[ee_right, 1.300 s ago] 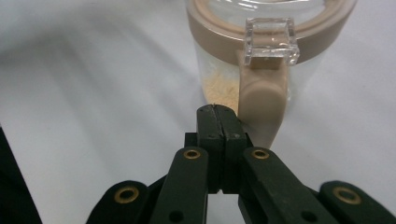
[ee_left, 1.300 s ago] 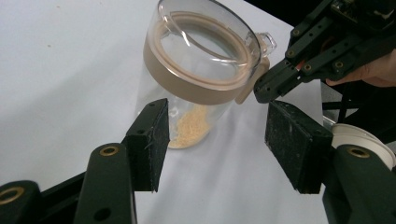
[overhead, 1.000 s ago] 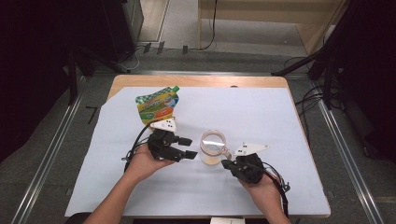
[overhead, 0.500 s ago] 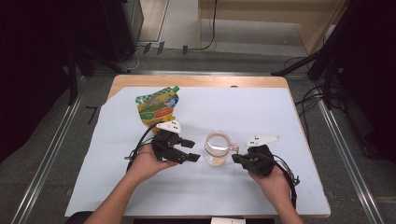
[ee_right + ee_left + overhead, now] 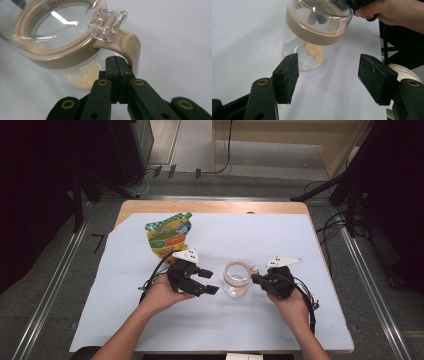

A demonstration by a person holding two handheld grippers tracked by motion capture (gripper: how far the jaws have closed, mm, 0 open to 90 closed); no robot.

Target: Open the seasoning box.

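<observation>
Here, risks are listed from the largest item in the scene to the smallest.

- Table [image 5: 320, 320], covered in a pale sheet: the smooth cover offers little friction, so any sideways push would probably slide whatever stands on it.
- Pouch [image 5: 167, 234], a green and yellow pack lying at the far left of the sheet, well apart from both hands: it is unlikely to interfere, though a wide backward swing of the left forearm could knock it.
- Jar [image 5: 236, 277], clear glass with a beige sealing ring and a domed lid, standing in the middle of the sheet between the two grippers; a little pale powder lies at its bottom [image 5: 315, 51]. It appears unsupported, so a nudge at the latch could tip it toward the left hand.
- Left gripper [image 5: 209, 281]: its jaws have just been opening and stand apart with nothing between them, the jar just ahead of the pads [image 5: 287, 75]. With no steadying grip, the jar may skid or rotate when the latch is worked.
- Right gripper [image 5: 116, 62]: jaws together, tip pressed just under the beige latch arm [image 5: 131, 47]. A closed tip can slip off the curved arm.
- Clear latch tab [image 5: 108, 23]: a snap release could jolt the lid and scatter powder.
</observation>
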